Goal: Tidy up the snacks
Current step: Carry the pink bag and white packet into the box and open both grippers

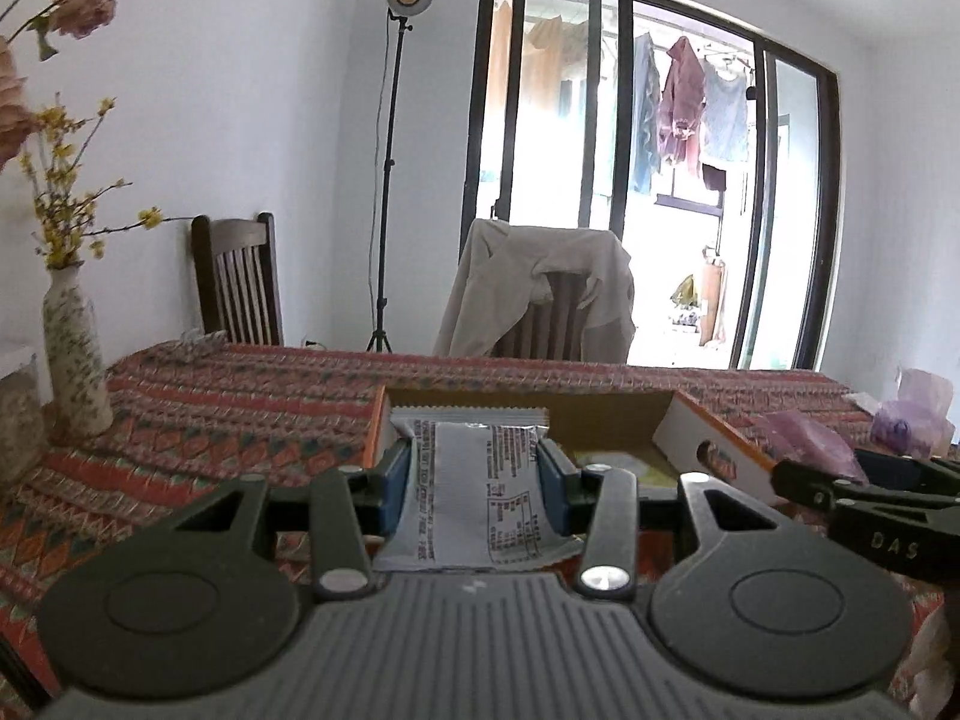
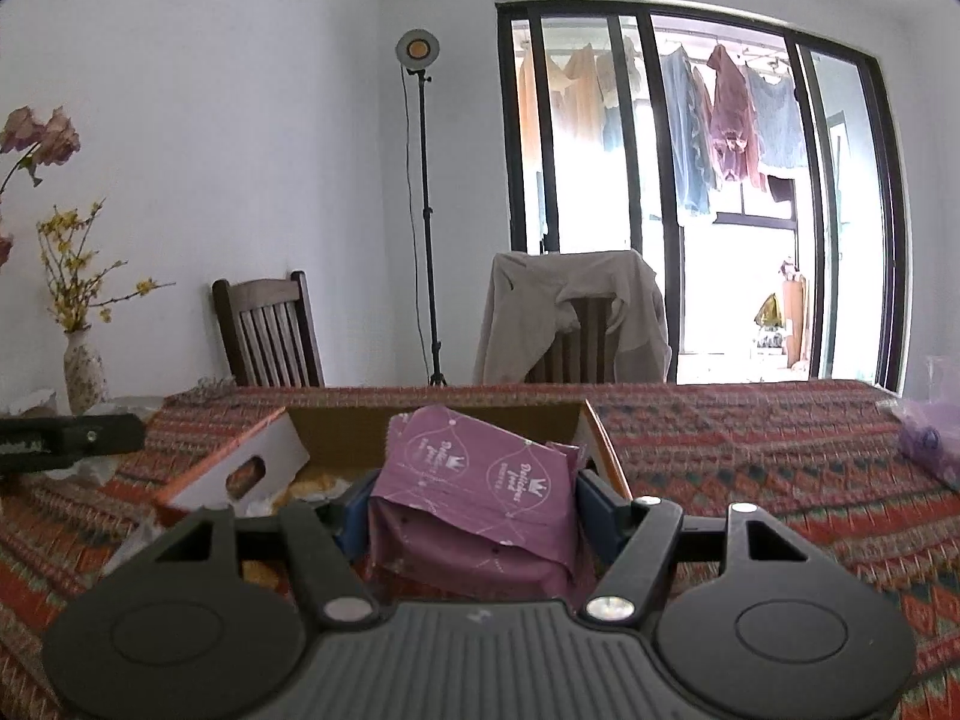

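Note:
My left gripper [image 1: 477, 483] is shut on a silver snack packet [image 1: 474, 480] with printed text, held above the near side of an open cardboard box [image 1: 606, 408] with orange edges. The blue pads [image 1: 396, 480] press the packet's two sides. My right gripper [image 2: 474, 510] is shut on a purple snack packet [image 2: 480, 498], also in front of the same box [image 2: 336, 426]. Yellowish packets [image 2: 312, 483] lie inside the box. The right gripper's black body [image 1: 870, 510] shows at the right edge of the left wrist view, and the left gripper's body [image 2: 66, 441] at the left edge of the right wrist view.
A patterned red tablecloth [image 1: 240, 408] covers the table. A flower vase [image 1: 75, 354] stands at the left. Purple packets [image 1: 900, 420] lie at the right. Two chairs [image 1: 240, 282] stand behind the table, one draped with a beige jacket [image 1: 540, 288]. A lamp stand [image 1: 384, 180] is by the wall.

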